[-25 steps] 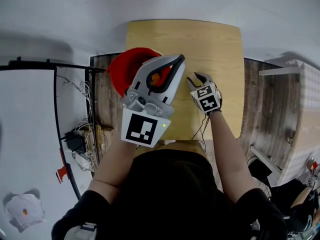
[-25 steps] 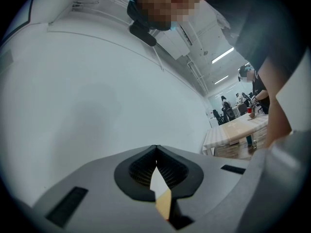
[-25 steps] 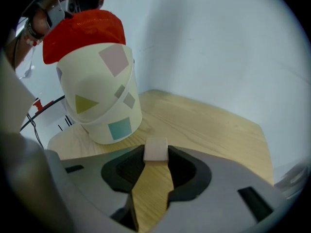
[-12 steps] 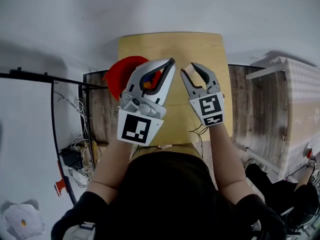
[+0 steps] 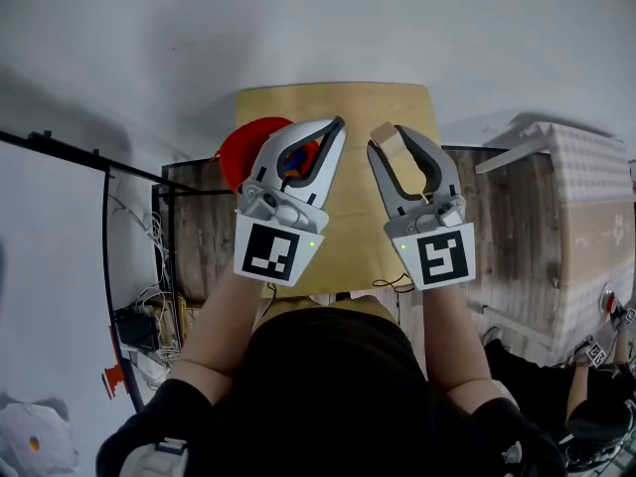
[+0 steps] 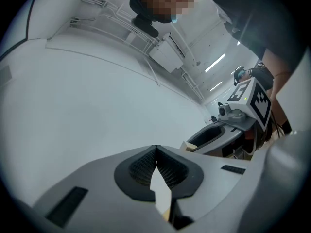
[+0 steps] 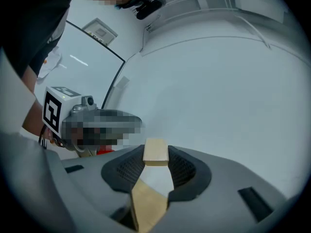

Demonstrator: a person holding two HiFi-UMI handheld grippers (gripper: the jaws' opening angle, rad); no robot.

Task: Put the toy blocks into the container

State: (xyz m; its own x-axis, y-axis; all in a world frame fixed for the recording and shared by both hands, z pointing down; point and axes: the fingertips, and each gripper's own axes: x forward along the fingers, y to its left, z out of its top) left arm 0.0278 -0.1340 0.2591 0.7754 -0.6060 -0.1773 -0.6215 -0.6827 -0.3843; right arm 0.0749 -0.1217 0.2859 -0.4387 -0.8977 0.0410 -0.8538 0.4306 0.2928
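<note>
One wooden block (image 7: 155,153), clamped in right gripper (image 5: 397,137). Left gripper (image 6: 155,149) pinched closed, empty. One red container (image 5: 241,147) on table (image 5: 348,107), partly hidden behind left gripper.

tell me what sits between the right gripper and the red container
The left gripper, jaws together, stands between the right gripper, which holds a block, and the red container. The head view shows it.
</note>
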